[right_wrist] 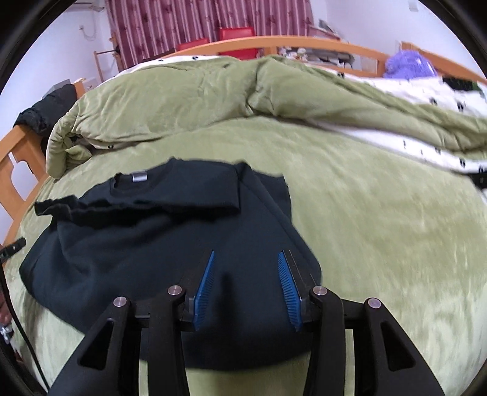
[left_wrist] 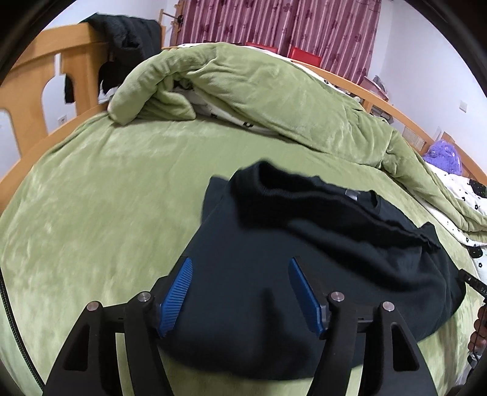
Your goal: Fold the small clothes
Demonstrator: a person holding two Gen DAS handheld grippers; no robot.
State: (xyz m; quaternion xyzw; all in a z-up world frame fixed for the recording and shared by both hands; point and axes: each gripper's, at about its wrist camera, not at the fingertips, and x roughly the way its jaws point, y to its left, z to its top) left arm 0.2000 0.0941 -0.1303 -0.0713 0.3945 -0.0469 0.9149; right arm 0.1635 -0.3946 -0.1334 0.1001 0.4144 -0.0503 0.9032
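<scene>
Both grippers hang apart with nothing between the blue pads: my left gripper [left_wrist: 240, 268] stands fairly wide, my right gripper [right_wrist: 246, 259] a bit narrower, each above the near hem of the black sweatshirt [left_wrist: 274, 274]. That garment lies flat on the green fleece blanket [left_wrist: 106, 198], its sleeves folded across the chest, the collar at the far end. I see a small grey neck label [right_wrist: 139, 176] inside the collar, but any writing on it is too small to read. Behind it a green duvet [left_wrist: 258, 91] is bunched up, showing a white lining with black motifs. Beyond that I see a wooden bed frame [left_wrist: 36, 61], dark clothing draped over its headboard, maroon patterned curtains [right_wrist: 197, 21] and white walls.
</scene>
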